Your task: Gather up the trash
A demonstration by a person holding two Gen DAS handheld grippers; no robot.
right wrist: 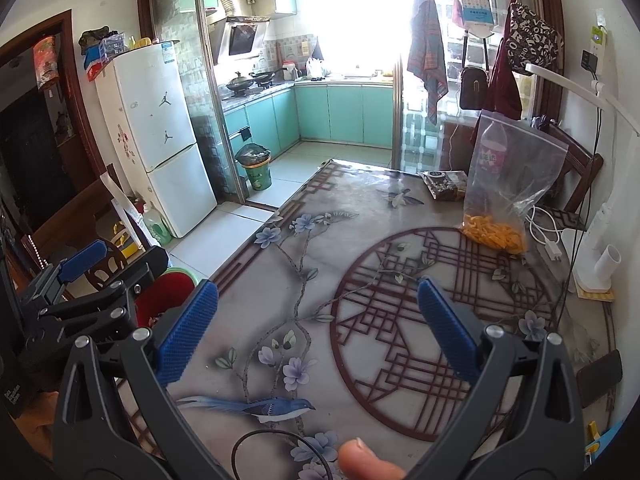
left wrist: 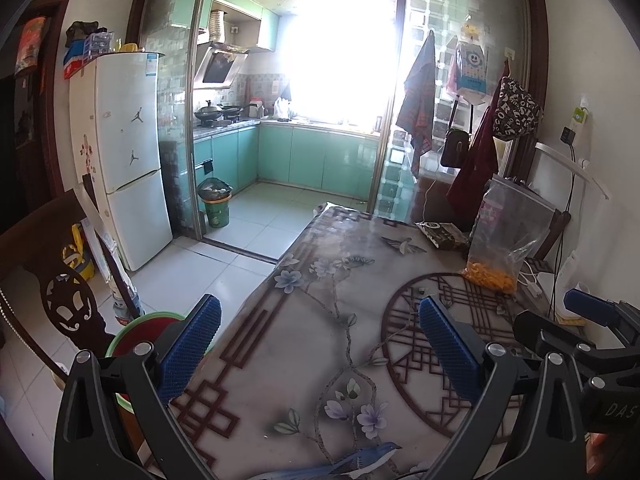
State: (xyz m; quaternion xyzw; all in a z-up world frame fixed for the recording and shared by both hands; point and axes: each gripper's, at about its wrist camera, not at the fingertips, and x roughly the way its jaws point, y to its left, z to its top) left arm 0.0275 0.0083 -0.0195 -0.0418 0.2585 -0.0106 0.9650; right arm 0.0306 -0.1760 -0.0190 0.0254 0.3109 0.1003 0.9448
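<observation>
counter (right wrist: 328, 240) with a floral and lattice-patterned cover fills both wrist views. left hand-held gripper (left wrist: 320, 330) hangs over its near left edge, blue pads spread wide with nothing between them; right hand-held gripper (right wrist: 318, 316) hangs over the middle of the counter, likewise released and empty. a fingertip (right wrist: 366, 462) shows at 6 o'clock in the right view.

at 2 o'clock on the counter stands a clear zip bag (right wrist: 506, 184) with orange pieces (right wrist: 494, 236) heaped in its bottom; a pink-labelled bottle (right wrist: 493, 152) shows through the bag. just beside the bag, toward 1 o'clock, lies a dark crumpled wrapper (right wrist: 446, 185), flat on the counter, well apart from both grippers. white charger and cable (right wrist: 546, 236) lie at the counter's 3 o'clock edge.

off the counter at 9 o'clock sits a red basin with a green rim (left wrist: 150, 330). at 11 o'clock, past the white fridge (right wrist: 160, 132), a green trash bin (right wrist: 256, 170) with a dark liner stands on the kitchen floor.
</observation>
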